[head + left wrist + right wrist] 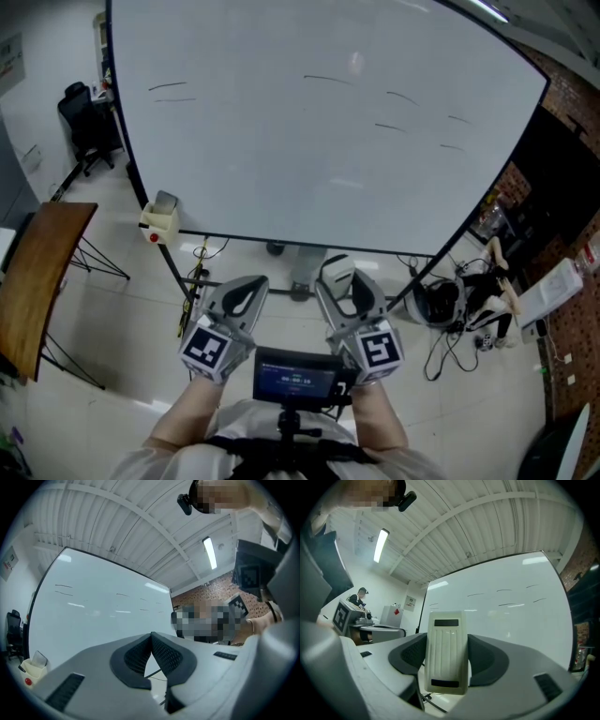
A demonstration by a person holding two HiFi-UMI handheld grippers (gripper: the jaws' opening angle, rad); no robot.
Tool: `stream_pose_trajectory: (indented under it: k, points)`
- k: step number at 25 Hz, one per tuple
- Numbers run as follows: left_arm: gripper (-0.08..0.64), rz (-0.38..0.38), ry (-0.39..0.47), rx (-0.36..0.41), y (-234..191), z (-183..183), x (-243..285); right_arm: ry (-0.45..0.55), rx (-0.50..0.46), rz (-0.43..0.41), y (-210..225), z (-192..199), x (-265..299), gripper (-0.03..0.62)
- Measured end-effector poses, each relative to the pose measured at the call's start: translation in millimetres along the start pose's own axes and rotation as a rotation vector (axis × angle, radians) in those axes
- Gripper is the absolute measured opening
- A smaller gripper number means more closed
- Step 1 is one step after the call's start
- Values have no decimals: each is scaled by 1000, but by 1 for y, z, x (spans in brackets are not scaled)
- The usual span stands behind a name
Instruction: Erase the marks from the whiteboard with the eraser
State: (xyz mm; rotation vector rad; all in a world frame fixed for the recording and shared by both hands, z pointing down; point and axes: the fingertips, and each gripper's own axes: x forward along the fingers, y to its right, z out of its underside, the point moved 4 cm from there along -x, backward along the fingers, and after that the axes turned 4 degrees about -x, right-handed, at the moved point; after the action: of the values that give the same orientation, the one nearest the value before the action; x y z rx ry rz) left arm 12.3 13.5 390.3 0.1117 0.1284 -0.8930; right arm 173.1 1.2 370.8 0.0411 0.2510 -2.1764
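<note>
head view steeply down from above, both gripper views angled upward, all share the whiteboard (pixel 319 141)

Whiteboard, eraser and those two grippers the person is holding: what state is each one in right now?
whiteboard: upright, with several short dark marks across its upper part, not wiped.
eraser: held on end between the right gripper's jaws, not touching the board.
right gripper: shut on the eraser.
left gripper: shut, jaws together with nothing between them.
</note>
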Motion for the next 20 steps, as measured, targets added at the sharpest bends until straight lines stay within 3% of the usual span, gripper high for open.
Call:
stream_pose_trajectory:
  k: [20]
  points:
    - [-6, 17, 1, -12, -18, 2, 6, -21, 14, 14, -2, 2, 20, 267]
